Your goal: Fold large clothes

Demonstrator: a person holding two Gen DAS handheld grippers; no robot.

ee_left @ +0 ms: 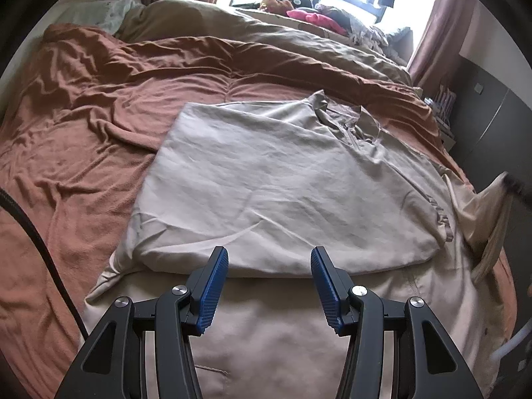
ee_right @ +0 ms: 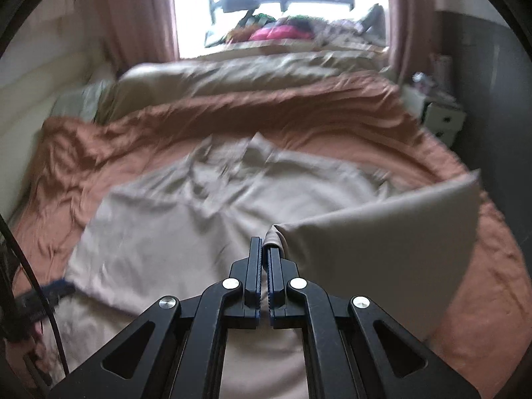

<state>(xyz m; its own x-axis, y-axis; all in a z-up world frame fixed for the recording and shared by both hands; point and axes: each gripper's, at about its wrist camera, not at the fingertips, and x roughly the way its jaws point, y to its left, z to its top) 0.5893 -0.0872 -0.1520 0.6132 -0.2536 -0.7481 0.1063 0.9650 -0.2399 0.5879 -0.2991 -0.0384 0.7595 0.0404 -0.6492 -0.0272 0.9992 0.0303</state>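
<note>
My right tool [ee_right: 265, 249] is clamped on a raised flap of the beige garment [ee_left: 282, 183], which lies on the bed [ee_left: 66, 166]. My left tool [ee_left: 269, 266] hovers open at the garment's six o'clock edge. With only a thin pinch, I judge the flap could slip out and spoil the fold.

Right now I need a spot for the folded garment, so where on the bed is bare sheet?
Bare rust sheet lies left of the beige garment, up to the rumpled duvet. The garment's right side is crowded: the right gripper holds its edge lifted there, near the bed's edge.
</note>
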